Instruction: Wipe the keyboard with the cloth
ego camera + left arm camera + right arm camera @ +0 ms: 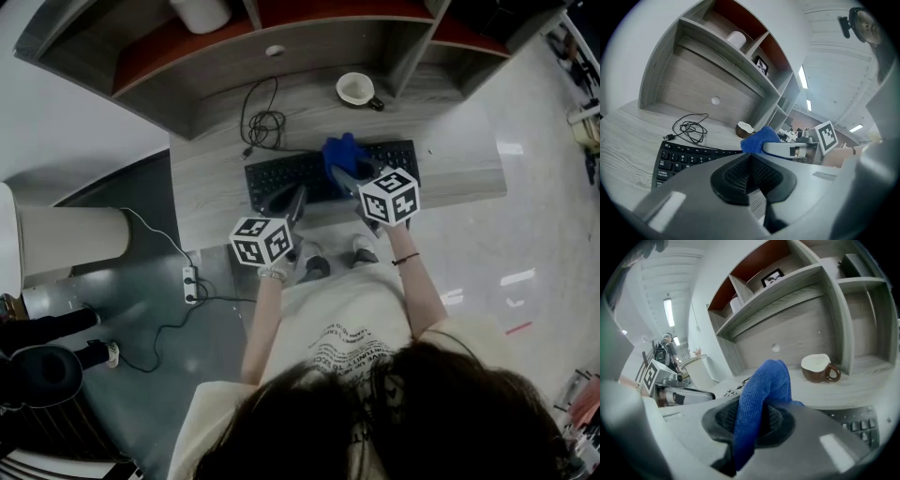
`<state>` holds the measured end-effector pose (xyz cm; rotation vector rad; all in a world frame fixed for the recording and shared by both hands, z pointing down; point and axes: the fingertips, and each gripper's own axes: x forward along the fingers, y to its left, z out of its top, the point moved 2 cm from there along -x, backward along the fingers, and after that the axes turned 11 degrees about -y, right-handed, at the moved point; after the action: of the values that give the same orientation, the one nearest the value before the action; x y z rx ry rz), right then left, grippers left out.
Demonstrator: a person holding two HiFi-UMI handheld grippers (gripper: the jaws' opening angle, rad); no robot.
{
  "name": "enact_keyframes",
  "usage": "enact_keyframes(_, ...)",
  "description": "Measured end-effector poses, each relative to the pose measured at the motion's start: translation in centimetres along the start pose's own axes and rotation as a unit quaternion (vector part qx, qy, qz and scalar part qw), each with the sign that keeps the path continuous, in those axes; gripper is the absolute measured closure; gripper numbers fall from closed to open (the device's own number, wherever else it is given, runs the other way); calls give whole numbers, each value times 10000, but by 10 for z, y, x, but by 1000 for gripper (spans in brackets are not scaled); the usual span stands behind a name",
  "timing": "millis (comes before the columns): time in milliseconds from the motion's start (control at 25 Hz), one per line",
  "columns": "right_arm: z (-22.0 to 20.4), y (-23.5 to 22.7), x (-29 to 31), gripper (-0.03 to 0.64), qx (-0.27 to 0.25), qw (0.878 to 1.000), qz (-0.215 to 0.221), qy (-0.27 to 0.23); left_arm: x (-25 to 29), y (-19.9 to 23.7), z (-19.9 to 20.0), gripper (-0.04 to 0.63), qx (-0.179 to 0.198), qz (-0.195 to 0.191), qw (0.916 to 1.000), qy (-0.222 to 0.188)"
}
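Note:
A black keyboard [281, 178] lies on the grey wood desk [206, 187]. A blue cloth [342, 153] bunches over the keyboard's right half. My right gripper [345, 174] is shut on this cloth; in the right gripper view the blue cloth [764, 380] stands up from between the pads, hiding the jaw tips. Keys of the keyboard [855, 425] show to the right of that gripper. My left gripper [297, 197] hovers over the keyboard's front edge, shut with nothing in it. In the left gripper view its pads [740, 176] meet, and the keyboard [684, 157] and cloth [759, 138] lie beyond.
A brown mug [357, 90] with a white inside stands behind the keyboard. A coiled black cable [264, 122] lies at the back left. Shelf compartments [309, 47] rise behind the desk. A power strip [189, 284] and cords lie on the floor to the left.

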<state>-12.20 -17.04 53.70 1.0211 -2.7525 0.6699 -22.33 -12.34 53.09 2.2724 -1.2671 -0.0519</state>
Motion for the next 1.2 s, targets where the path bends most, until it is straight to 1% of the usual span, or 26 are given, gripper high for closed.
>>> enact_keyframes(160,-2,5,6,558,2,10000,1,19,-7,9,2,591,-18,51,10000,-10)
enact_keyframes(720,-6,20,19,558,47,10000,-29,6,-19,25,4,591,-12,9,10000,50)
enact_keyframes(1200,-10,36,37,558,48,10000,68,48,-32,40,7,591,2,44,10000,42)
